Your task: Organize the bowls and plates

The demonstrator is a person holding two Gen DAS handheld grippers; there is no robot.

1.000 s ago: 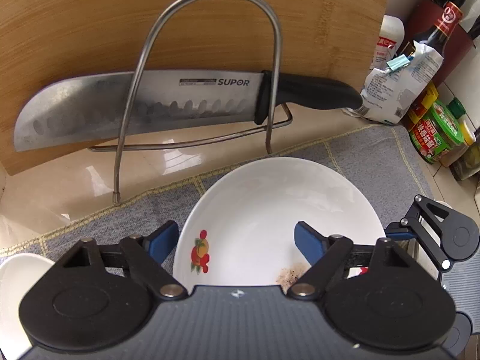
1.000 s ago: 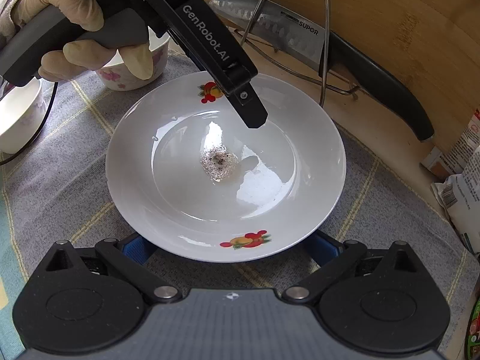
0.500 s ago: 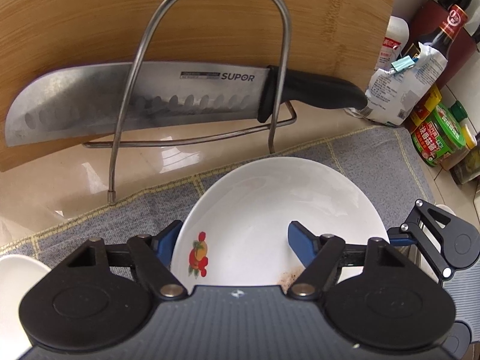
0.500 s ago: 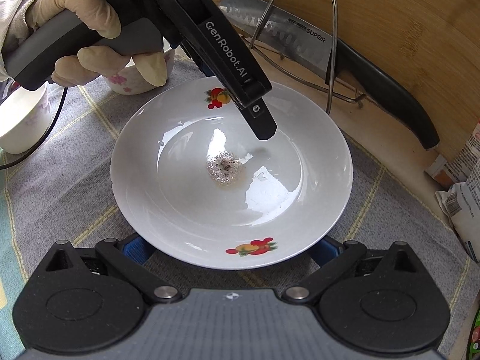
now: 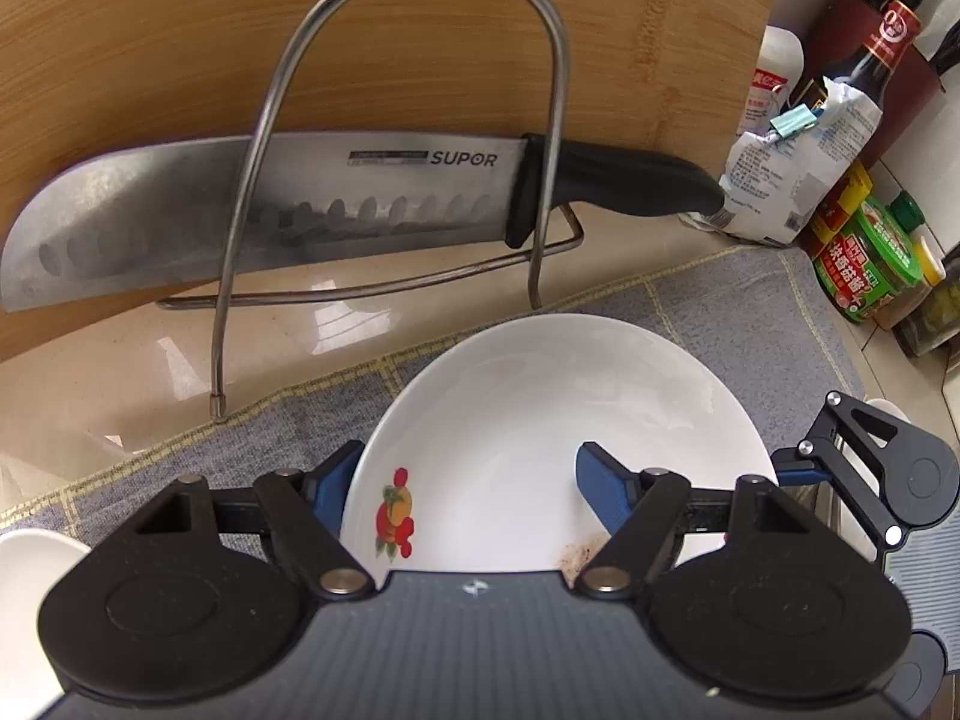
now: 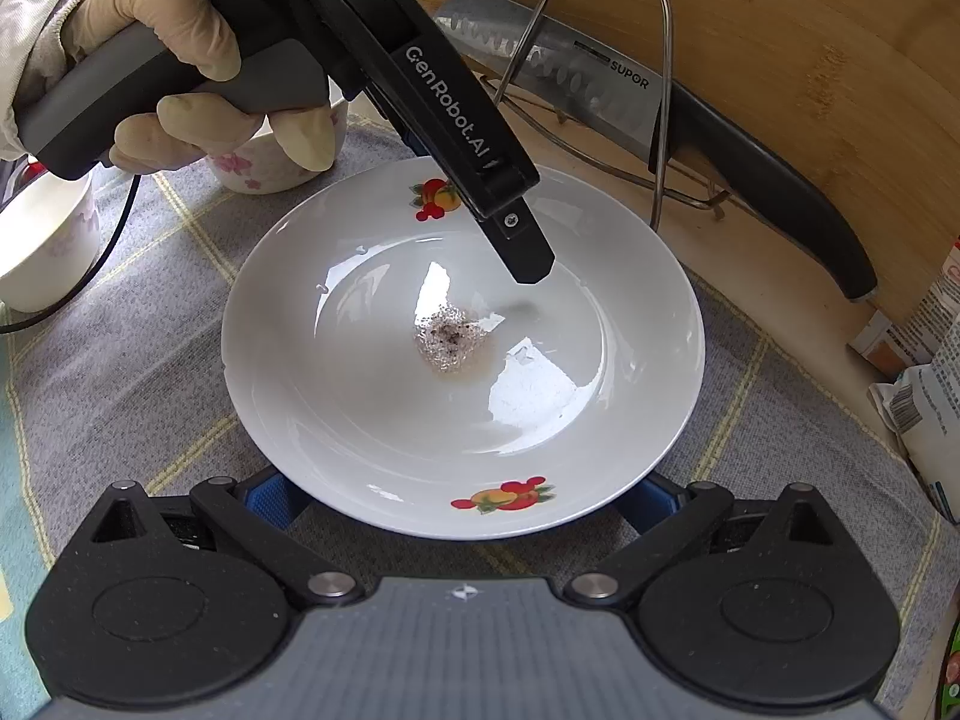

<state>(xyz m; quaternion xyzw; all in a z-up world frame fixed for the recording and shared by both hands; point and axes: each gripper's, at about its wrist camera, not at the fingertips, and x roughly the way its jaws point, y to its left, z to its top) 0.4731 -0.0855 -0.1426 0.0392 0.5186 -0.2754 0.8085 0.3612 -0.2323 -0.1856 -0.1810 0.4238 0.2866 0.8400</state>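
Note:
A white plate with fruit decals and a smear of residue at its centre lies on the grey mat. My left gripper, held by a gloved hand, straddles the plate's far rim. One blue pad sits outside the rim. The other pad hovers over the inside without touching, so the jaws are open. My right gripper stands wide open at the near rim, with its blue pads partly hidden under the plate's edge.
A floral bowl and a white bowl stand on the mat to the left. Behind the plate a knife rests in a wire rack against a bamboo board. Bottles, a clipped bag and jars crowd the right.
The left gripper's jaws have narrowed around the plate's far rim, and its finger has dipped slightly closer to the plate. The right gripper and the plate have stayed put.

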